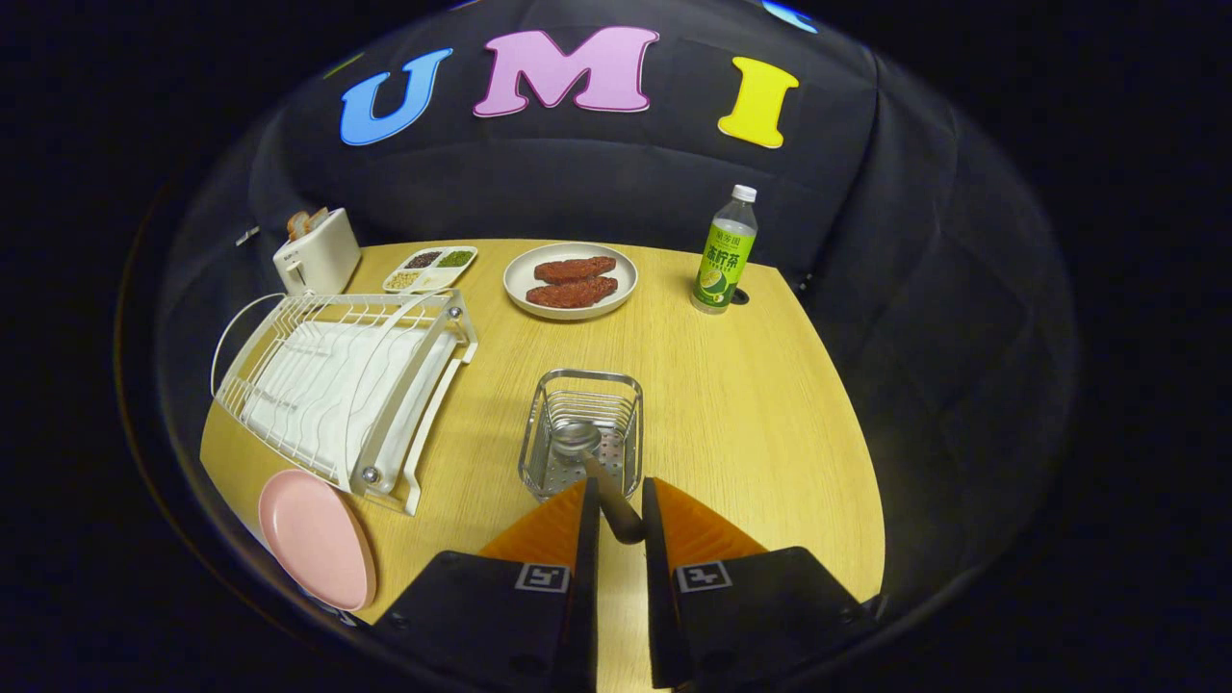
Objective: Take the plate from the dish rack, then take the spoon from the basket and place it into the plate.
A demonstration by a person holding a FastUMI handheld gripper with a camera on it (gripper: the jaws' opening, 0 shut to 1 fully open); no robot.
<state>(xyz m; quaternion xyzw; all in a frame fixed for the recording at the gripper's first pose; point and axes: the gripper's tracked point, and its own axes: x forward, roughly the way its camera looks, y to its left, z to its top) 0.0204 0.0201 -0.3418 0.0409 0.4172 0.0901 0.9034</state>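
The table [770,404] spreads ahead of the jaws, with the dish rack [337,385] off to their left and the pink plate [313,539] lying flat beside the rack's near corner, well left of the fingers. Straight ahead sits the wire basket [582,433]. The spoon [597,476] lies with its bowl in the basket and its handle running back toward the gripper [618,510]; the handle's end sits between the narrowly parted fingers, though whether both press it I cannot tell.

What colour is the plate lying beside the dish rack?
Pink: the round pink plate, plain and unpatterned, shows best in the gripper view.
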